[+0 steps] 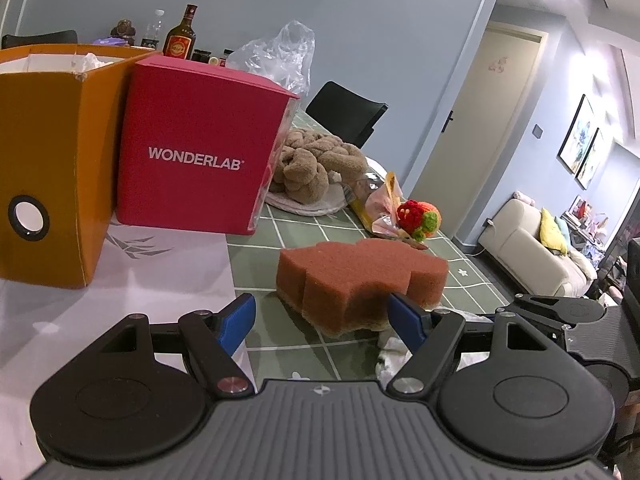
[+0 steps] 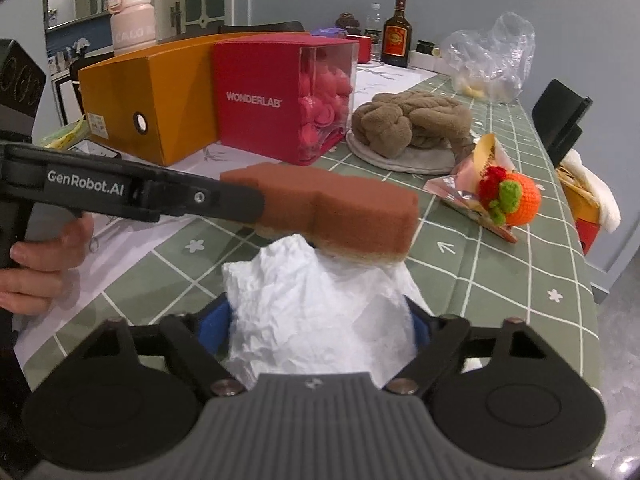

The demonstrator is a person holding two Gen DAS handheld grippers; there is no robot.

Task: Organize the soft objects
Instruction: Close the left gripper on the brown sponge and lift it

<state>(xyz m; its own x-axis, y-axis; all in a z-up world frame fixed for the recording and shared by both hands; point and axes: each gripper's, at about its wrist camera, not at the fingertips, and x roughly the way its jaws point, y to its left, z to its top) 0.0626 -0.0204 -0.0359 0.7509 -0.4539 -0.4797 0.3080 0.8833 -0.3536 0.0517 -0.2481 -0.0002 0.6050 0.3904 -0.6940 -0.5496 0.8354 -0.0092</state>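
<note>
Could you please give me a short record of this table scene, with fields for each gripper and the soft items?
left gripper: open; scalloped reddish-brown sponge with tan base just ahead of its pads
right gripper: crumpled white tissue between its fingers; grip unclear
other soft items: brown knotted plush; red, orange and green crocheted toy
containers: orange cardboard box; red WONDERLAB box
surface: green gridded tablecloth

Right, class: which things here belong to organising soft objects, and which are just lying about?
Job: brown scalloped sponge; crumpled white tissue; red-orange crocheted toy; knotted brown plush towel.
Lying about: red WONDERLAB box; amber glass bottle; clear plastic bag; foil snack packet.
</note>
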